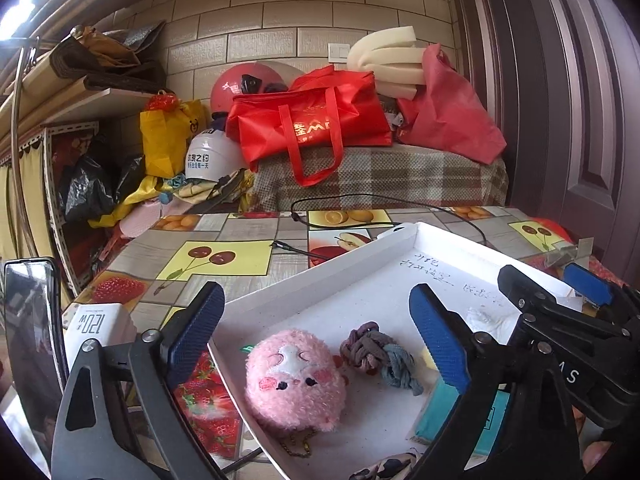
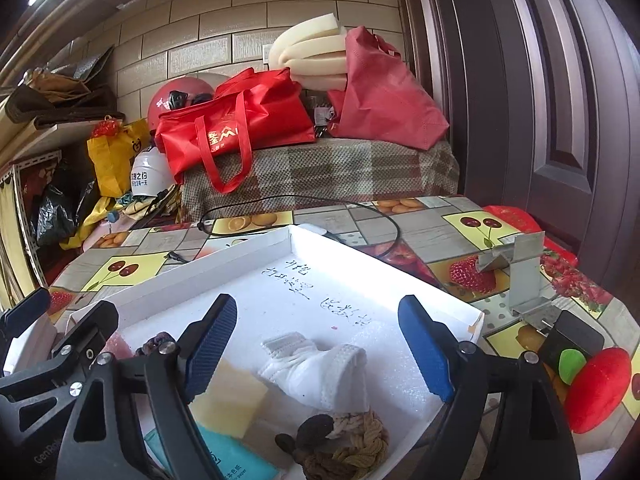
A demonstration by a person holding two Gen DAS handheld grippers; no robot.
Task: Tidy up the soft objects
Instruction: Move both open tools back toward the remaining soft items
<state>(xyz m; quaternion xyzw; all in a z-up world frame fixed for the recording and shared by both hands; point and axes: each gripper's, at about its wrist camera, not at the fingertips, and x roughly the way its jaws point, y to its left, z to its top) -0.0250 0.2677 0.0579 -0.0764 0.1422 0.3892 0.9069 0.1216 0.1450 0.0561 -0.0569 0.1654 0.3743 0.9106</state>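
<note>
- Both my tongs gape wide, gripping nothing: left tongs (image 1: pixel 320 340), right tongs (image 2: pixel 318 346).
- Pink plush toy (image 1: pixel 295 384) lies in the white tray (image 1: pixel 320 280), between my left pads.
- White sock (image 2: pixel 316 372) lies there, under my right tongs.

Teal paper packet (image 2: pixel 224 460) runs off the bottom edge, half under a black finger; the white tray's (image 2: pixel 200 272) handwritten scribble (image 2: pixel 296 280) is too small to read.
</note>
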